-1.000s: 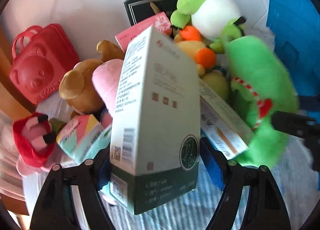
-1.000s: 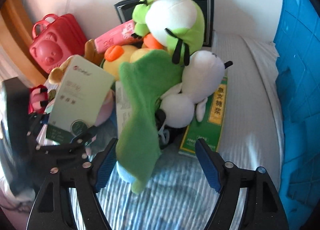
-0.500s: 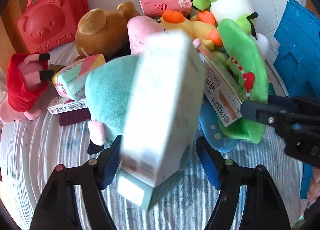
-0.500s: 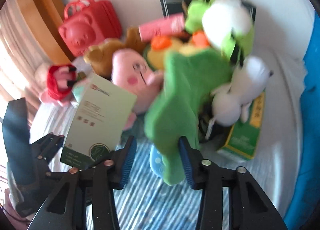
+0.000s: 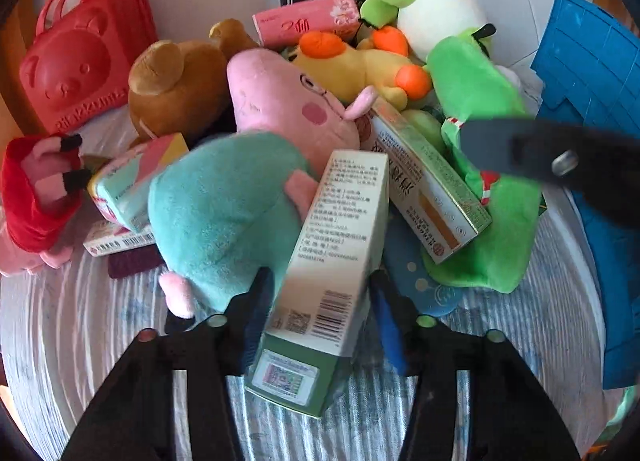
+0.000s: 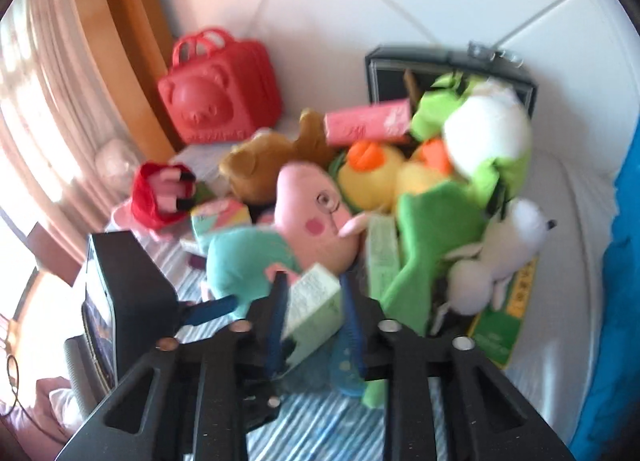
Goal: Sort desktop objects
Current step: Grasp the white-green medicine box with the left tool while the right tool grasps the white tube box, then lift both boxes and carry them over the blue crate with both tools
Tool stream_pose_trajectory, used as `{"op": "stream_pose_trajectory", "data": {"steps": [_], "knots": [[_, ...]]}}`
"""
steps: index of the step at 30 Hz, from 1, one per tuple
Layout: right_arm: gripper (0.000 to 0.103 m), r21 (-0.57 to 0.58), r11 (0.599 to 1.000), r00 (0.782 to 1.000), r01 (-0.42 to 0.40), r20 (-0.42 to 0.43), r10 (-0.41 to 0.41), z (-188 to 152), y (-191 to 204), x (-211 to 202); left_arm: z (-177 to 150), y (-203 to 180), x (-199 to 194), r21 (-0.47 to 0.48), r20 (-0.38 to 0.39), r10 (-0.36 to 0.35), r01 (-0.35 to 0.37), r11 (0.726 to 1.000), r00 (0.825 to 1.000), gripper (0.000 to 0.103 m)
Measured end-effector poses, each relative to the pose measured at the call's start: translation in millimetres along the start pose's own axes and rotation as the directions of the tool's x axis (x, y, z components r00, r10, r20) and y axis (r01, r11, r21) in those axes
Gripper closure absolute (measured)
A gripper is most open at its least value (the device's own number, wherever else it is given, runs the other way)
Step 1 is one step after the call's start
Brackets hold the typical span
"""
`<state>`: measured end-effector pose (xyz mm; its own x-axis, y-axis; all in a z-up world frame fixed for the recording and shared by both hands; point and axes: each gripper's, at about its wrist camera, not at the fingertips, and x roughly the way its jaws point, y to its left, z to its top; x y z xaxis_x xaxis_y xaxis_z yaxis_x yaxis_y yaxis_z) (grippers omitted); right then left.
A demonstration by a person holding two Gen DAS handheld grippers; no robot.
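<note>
Low in the middle of the left view, the left tongs (image 5: 320,301) are clamped on a white and green box (image 5: 344,245), one pad on each long side. Its barcode end is toward the camera and its far end is up beside the pig toy (image 5: 224,213). Sorting looks barely begun: the heap of soft toys (image 5: 176,89) and cartons lies mixed on the striped cloth (image 5: 100,341). The right tongs (image 6: 312,325) stand narrowed at lower centre of their own view; I cannot tell whether they grip anything.
</note>
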<state>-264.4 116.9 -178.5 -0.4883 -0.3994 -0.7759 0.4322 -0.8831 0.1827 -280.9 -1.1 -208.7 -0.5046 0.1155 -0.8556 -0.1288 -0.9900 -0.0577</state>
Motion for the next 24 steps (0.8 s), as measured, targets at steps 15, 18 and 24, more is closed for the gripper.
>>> {"op": "stream_pose_trajectory", "data": {"steps": [15,18,24], "knots": [[0.066,0.105,0.992,0.983,0.075,-0.173,-0.056,-27,-58,67,10,-17,19,0.021,-0.037,-0.005,0.006,1.000,0.999,0.067],[0.071,0.089,0.993,0.984,0.084,-0.164,-0.068,-31,-53,64,9,-20,10,0.027,-0.012,-0.003,0.003,1.000,1.000,0.069],[0.074,0.050,0.994,0.995,0.097,0.020,-0.098,-27,-30,-6,15,-26,-39,0.021,0.108,-0.001,-0.001,1.000,0.994,0.069]]}}
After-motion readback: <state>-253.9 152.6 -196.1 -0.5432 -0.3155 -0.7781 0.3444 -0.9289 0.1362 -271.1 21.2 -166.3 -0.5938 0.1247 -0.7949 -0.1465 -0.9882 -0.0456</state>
